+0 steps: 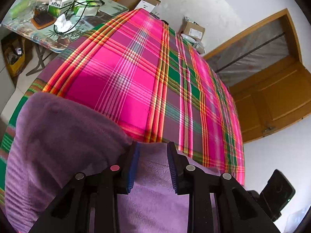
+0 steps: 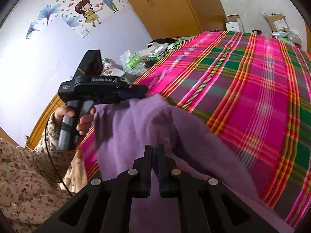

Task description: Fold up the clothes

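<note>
The purple fleece (image 2: 147, 128) lies on the plaid bed cover (image 2: 252, 89), soft, light and floppy; take it by its edges. The left gripper (image 1: 153, 165) holds a bunched fold, and the right gripper (image 2: 154, 151) is pinched nearly closed on cloth.

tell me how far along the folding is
Early. Done: the purple garment is on the plaid cloth, and both grippers have hold of it. In hand: the left gripper pinches one raised edge and the right gripper is shut on another bunch, so the fabric hangs lifted and rumpled. Left: no flat, finished fold shows yet; laying it over and smoothing remains.
</note>
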Demonstrator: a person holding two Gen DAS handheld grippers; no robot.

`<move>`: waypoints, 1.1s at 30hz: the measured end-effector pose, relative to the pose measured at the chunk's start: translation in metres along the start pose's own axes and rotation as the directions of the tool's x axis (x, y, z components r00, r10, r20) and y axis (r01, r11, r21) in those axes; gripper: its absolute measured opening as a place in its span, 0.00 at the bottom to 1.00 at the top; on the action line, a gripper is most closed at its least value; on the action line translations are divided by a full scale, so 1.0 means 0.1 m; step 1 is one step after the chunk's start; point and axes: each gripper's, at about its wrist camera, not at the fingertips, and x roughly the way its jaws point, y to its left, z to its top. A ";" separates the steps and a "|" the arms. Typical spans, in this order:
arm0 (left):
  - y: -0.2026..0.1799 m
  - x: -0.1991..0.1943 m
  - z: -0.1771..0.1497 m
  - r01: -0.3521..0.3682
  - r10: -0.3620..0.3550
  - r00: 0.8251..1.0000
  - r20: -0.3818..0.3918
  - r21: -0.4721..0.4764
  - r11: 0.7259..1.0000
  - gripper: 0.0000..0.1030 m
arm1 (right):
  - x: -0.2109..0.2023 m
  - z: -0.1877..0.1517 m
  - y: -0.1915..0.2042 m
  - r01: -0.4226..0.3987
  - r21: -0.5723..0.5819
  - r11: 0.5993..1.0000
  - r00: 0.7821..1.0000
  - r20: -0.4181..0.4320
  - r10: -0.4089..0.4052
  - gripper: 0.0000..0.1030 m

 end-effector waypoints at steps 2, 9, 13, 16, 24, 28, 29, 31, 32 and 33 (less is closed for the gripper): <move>0.01 -0.03 -0.04 0.004 -0.004 1.000 0.006 -0.005 1.000 0.29 | 0.06 -0.03 0.00 -0.012 0.009 1.000 1.000 -0.013 0.012 0.05; 0.10 -0.07 -0.08 0.007 -0.006 1.000 0.009 -0.023 1.000 0.28 | 0.24 -0.07 -0.09 -0.042 0.076 0.996 0.997 -0.061 0.047 0.08; 0.09 -0.07 -0.09 0.001 -0.001 1.000 0.010 -0.017 1.000 0.28 | 0.20 0.01 -0.16 -0.042 0.109 0.993 0.998 -0.047 0.047 0.22; 0.10 -0.06 -0.10 0.009 -0.009 1.000 0.010 -0.017 1.000 0.28 | 0.16 0.04 -0.23 0.005 0.124 0.992 0.998 -0.058 0.002 0.38; 0.12 -0.06 -0.10 0.019 -0.019 1.000 0.006 -0.013 1.000 0.28 | 0.44 0.15 -0.41 -0.110 0.244 0.964 0.981 -0.128 0.144 0.40; 0.13 -0.06 -0.10 0.022 -0.021 1.000 0.002 -0.009 1.000 0.28 | 0.57 0.19 -0.44 -0.145 0.270 0.952 0.972 -0.140 0.188 0.40; 0.13 -0.06 -0.10 0.022 -0.022 1.000 0.002 -0.009 1.000 0.28 | 0.60 0.20 -0.46 -0.161 0.285 0.945 0.969 -0.138 0.207 0.40; 0.13 -0.06 -0.10 0.024 -0.024 1.000 0.001 -0.010 1.000 0.28 | 0.64 0.23 -0.49 -0.182 0.304 0.935 0.964 -0.133 0.230 0.40; 0.13 -0.06 -0.10 0.025 -0.025 1.000 0.000 -0.011 1.000 0.28 | 0.65 0.24 -0.50 -0.188 0.309 0.932 0.963 -0.131 0.237 0.40; 0.13 -0.06 -0.10 0.025 -0.025 1.000 -0.001 -0.010 1.000 0.28 | 0.66 0.26 -0.50 -0.194 0.315 0.929 0.961 -0.128 0.244 0.40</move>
